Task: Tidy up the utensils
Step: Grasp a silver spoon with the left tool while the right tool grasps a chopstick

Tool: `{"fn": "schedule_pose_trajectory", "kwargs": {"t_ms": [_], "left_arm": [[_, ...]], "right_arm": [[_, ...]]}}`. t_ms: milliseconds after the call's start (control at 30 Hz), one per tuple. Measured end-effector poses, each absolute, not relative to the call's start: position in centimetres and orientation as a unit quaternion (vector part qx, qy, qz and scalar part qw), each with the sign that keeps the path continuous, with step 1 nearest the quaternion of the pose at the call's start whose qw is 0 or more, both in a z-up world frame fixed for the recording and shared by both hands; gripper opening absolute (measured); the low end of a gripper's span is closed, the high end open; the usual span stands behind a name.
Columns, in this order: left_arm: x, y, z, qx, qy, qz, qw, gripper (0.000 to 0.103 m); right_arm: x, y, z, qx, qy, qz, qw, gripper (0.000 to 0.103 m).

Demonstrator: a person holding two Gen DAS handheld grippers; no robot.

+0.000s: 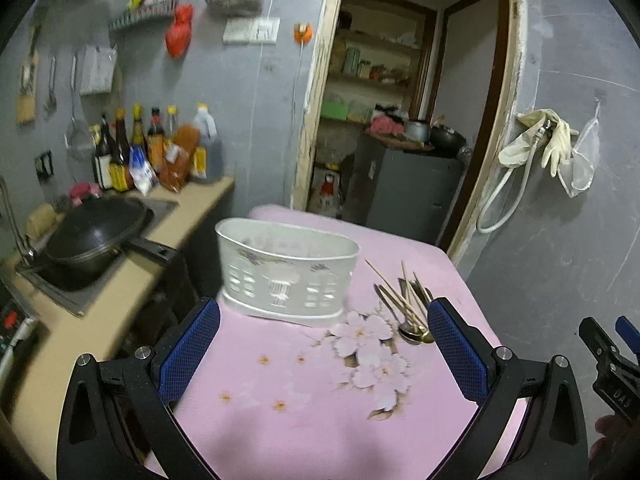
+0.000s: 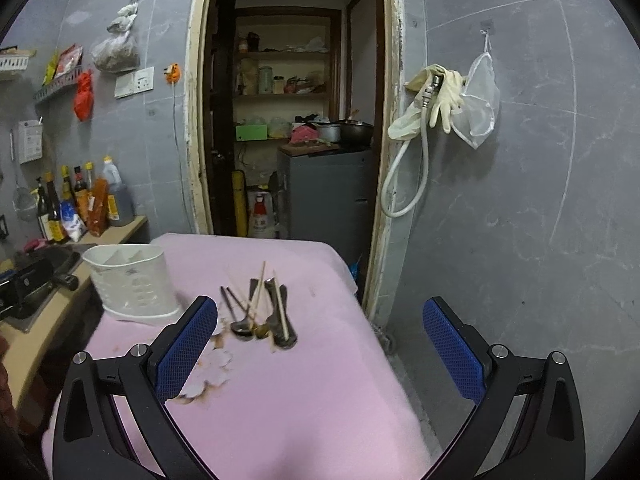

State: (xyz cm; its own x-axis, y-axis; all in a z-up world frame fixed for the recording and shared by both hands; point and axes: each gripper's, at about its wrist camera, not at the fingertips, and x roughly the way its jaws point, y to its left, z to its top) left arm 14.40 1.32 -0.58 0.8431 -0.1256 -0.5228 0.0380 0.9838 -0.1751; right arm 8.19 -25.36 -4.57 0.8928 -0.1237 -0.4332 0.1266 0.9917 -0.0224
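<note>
A white slotted utensil holder stands empty on the pink floral cloth of the table; it also shows in the right wrist view. To its right lies a pile of spoons and wooden chopsticks, seen also in the right wrist view. My left gripper is open and empty, above the cloth in front of the holder. My right gripper is open and empty, hovering near the table's right edge, just short of the pile.
A counter on the left holds a black wok in a sink and several sauce bottles. A doorway lies behind the table. Gloves and a hose hang on the right wall. The floor drops off right of the table.
</note>
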Motion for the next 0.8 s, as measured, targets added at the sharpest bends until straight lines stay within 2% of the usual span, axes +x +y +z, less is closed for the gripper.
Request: {"fn": "schedule_pose_trajectory", "kwargs": {"t_ms": [233,333,500,567,633,700,800], "left_arm": [[18.8,-2.2,-2.2,-0.077,0.291,-0.051,0.952,0.101],[21.4,-4.1,-3.8,-0.074,0.303,-0.051,0.949,0.098],[25.9,-7.1,-7.5,-0.058,0.345,-0.065,0.934,0.056],[27.7,-8.0,-9.3,-0.05,0.362,-0.073,0.928,0.047],[29.3,-8.9,-11.2,-0.041,0.378,-0.082,0.921,0.037],[30.5,-9.6,-12.7,-0.034,0.39,-0.085,0.916,0.026],[32.4,-10.2,-14.8,-0.029,0.406,-0.086,0.909,0.019]], "right_arm": [[14.3,-28.3,-5.9,0.007,0.237,-0.03,0.971,0.103],[17.9,-29.7,-7.5,0.015,0.261,0.0,0.965,0.096],[23.6,-31.2,-11.3,0.017,0.311,0.055,0.949,0.074],[25.9,-31.5,-12.9,0.016,0.331,0.083,0.94,0.058],[27.7,-31.5,-14.5,0.013,0.348,0.107,0.931,0.048],[29.4,-31.4,-15.9,0.011,0.363,0.129,0.923,0.044],[31.2,-31.2,-17.5,0.009,0.381,0.16,0.911,0.038]]}}
